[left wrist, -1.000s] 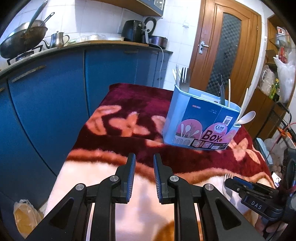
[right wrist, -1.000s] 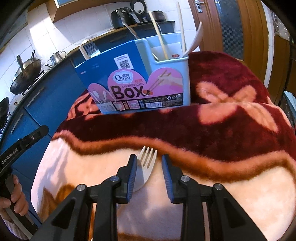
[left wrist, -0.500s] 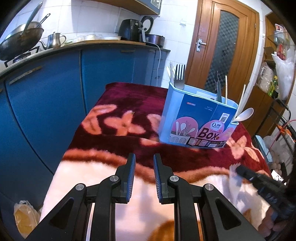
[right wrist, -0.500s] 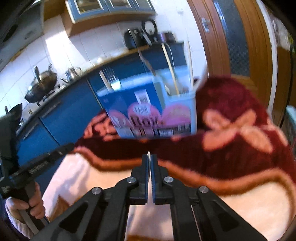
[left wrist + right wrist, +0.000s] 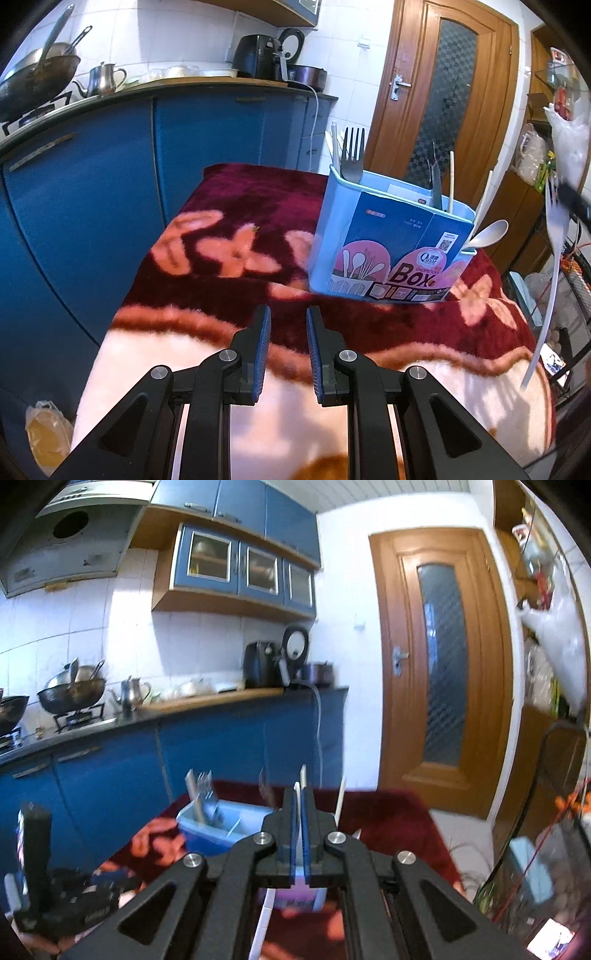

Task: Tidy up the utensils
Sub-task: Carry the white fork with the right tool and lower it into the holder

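Two grippers | right gripper (image 5: 298, 794) clamps white fork (image 5: 553, 236) tines-up (ready for dropping into box (image 5: 388, 254)) | left gripper (image 5: 288, 325) parted, empty, clear of path

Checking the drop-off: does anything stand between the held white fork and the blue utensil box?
Nothing visible does. The right tongs hold the white fork in open air beside the blue utensil box, whose open top holds only upright utensils.

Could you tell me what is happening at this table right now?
A person is sorting cutlery into the blue chopsticks box on the blanket. The right gripper is shut on a white plastic fork, held up in the air beside the box. The left gripper hovers open and empty.
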`<state>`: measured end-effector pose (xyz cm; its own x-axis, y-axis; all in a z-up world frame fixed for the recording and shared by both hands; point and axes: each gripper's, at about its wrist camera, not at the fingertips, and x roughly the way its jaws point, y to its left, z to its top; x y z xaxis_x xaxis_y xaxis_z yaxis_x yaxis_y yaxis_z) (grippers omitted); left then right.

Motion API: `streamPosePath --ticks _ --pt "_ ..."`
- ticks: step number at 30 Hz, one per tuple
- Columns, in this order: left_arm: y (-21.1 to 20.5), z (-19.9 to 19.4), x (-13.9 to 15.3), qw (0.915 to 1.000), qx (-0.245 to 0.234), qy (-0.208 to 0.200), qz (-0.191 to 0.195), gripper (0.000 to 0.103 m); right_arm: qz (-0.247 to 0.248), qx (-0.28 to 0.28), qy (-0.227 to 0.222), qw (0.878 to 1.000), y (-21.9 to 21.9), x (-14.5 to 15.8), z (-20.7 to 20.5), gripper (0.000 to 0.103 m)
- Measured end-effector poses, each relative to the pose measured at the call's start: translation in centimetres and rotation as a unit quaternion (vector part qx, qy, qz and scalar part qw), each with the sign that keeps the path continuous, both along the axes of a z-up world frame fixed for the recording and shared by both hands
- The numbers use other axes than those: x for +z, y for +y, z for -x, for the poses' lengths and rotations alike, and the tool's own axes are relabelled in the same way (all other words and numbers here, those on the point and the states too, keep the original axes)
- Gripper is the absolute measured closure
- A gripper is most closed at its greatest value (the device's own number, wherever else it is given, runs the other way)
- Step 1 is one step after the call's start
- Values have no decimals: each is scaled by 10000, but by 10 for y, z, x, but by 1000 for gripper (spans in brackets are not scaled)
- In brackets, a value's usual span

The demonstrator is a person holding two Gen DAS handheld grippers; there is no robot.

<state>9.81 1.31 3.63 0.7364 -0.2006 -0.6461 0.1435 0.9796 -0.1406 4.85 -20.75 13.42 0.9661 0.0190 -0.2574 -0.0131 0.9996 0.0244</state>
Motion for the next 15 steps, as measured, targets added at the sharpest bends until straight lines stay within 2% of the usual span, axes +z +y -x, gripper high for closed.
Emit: streamPosePath --ticks 5,10,15 --pt "-3 -8 1 10000 18 14 0 83 333 -368 -589 9970 -3 17 -24 100" --pt "-5 -15 0 10000 63 39 47 83 612 -609 -1043 9908 0 21 -50 100" --pt "-5 -23 -3 9998 124 91 110 83 976 -758 -1216 9849 8 9 -78 100"
